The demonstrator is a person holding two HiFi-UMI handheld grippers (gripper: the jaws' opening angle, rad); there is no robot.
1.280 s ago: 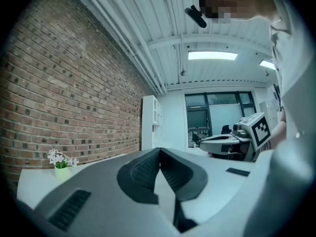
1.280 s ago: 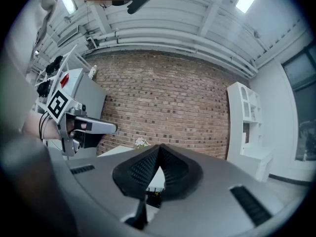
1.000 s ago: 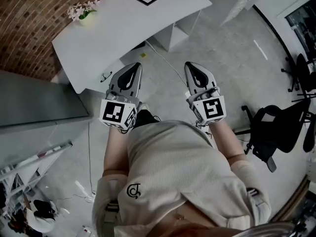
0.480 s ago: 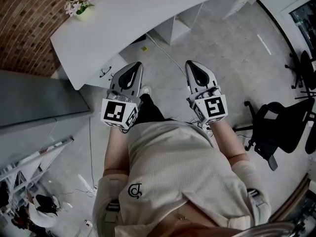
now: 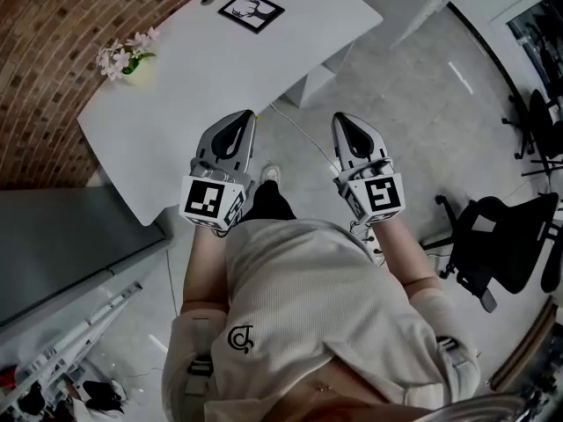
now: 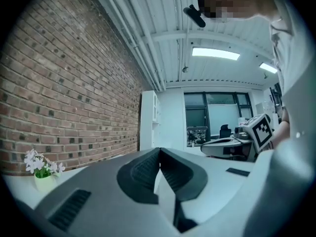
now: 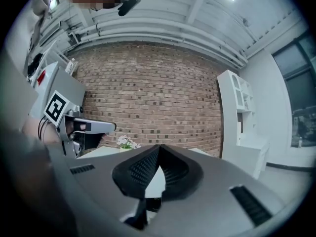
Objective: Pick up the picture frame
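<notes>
Brick walling (image 5: 53,33) backed the curved white desk (image 5: 202,86), where the flat black-bordered picture frame (image 5: 252,11) lay near its far edge, well apart from the left gripper (image 5: 241,121) and right gripper (image 5: 344,124), both closed on nothing; it looked light, stiff, possibly glazed, best pinched across 1 border.

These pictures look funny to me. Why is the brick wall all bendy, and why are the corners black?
Head view: a wide lens bows the straight edges of the white table and curves the brick wall. Left gripper view: the picture is round with black corners, and the ceiling light glares white. Right gripper view: the same round picture, with the brick rows bulging in the middle.
</notes>
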